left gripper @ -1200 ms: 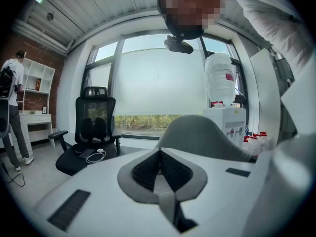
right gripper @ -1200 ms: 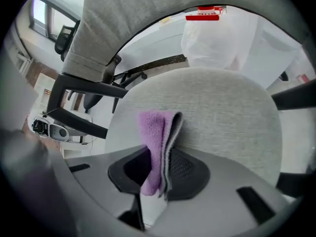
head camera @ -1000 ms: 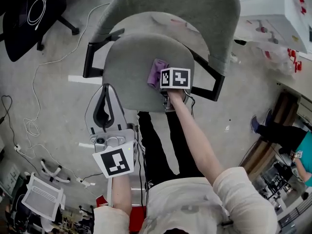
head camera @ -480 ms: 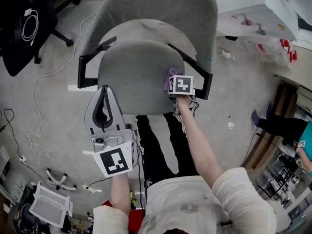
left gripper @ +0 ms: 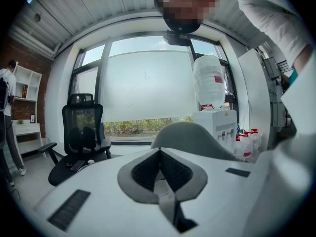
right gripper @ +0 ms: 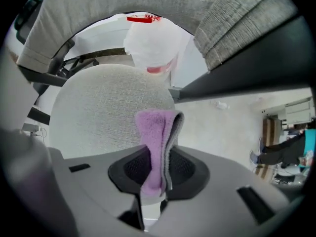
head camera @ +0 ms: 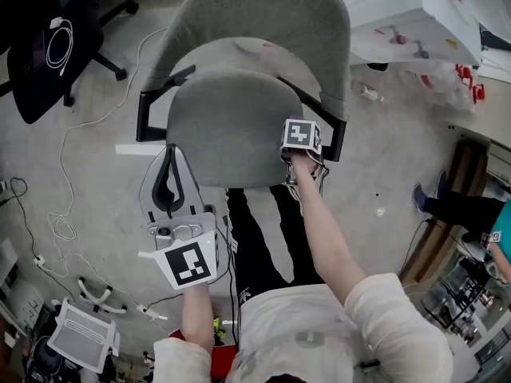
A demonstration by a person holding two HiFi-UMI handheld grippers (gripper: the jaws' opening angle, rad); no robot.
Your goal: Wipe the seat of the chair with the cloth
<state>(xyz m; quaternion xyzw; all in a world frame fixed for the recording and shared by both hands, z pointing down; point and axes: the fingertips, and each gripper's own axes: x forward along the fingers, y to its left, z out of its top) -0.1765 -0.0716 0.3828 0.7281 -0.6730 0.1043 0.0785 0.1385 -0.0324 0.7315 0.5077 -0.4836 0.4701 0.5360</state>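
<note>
Right tool [right gripper: 157, 172]: clamped on the cloth, jaws pressed against both sides of the fold; held at the right side of the seat, just inside the right armrest [head camera: 334, 138].
Cloth [right gripper: 158, 130]: purple terry with a grey face, folded lengthwise, sticking out past the jaw tips toward the far side; set over the right edge of the seat, grey upholstery behind its left half and floor behind its right half; probably touching the seat, though contact itself not clear. Hidden beneath the marker cube [head camera: 301, 134] in the head view.
Seat [head camera: 227, 126]: grey fabric, rounded, part of a grey chair [head camera: 263, 22] with a tall curved backrest on the far side and black armrests left and right.
Left tool [head camera: 169, 156]: jaws together with nothing between them; held over the floor [head camera: 88, 166], near and left of the seat, clear of the chair.
Left gripper view: grey backrest just beyond the jaw tips, a black office chair [left gripper: 81, 132] at left, a water dispenser [left gripper: 217, 127] at right, a large window behind.
Floor: grey concrete, with loose white cables [head camera: 56, 214] at left.
</note>
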